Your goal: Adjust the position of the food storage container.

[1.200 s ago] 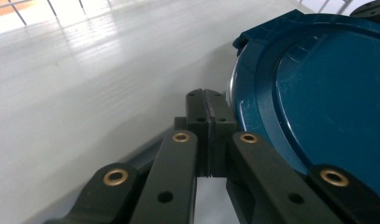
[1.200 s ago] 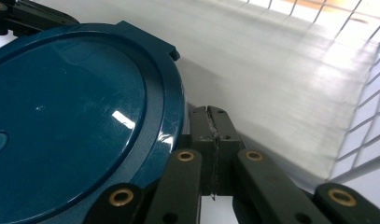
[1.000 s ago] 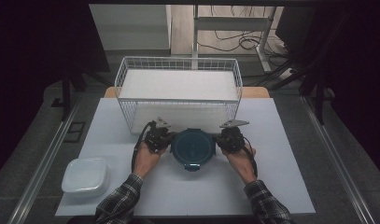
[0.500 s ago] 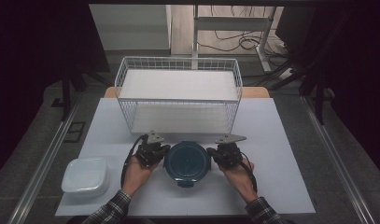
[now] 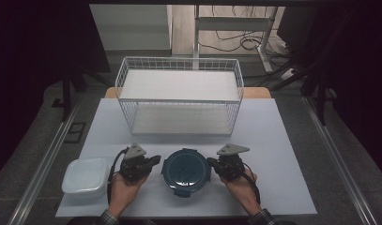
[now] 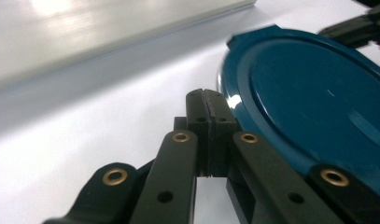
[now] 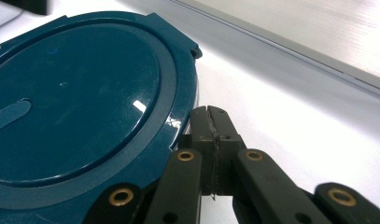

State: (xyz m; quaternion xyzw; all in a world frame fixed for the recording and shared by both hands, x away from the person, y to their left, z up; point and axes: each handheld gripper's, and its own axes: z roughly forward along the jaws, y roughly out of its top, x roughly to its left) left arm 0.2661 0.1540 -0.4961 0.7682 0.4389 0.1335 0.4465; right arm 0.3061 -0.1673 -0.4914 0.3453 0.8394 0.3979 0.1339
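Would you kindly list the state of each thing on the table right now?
Round blue container: lid on, flat on the table.
Left tongs: shut, empty, beside the container.
Right tongs: shut, empty, beside the container.
White container: lid on.
Wire basket: upright, empty.

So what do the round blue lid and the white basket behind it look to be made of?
The round blue lid looks like moulded hard plastic with a glossy finish: sharp light glints, raised rim and latch tabs. The white basket looks like thin metal wire, probably white-coated: an open grid of fine straight rods.
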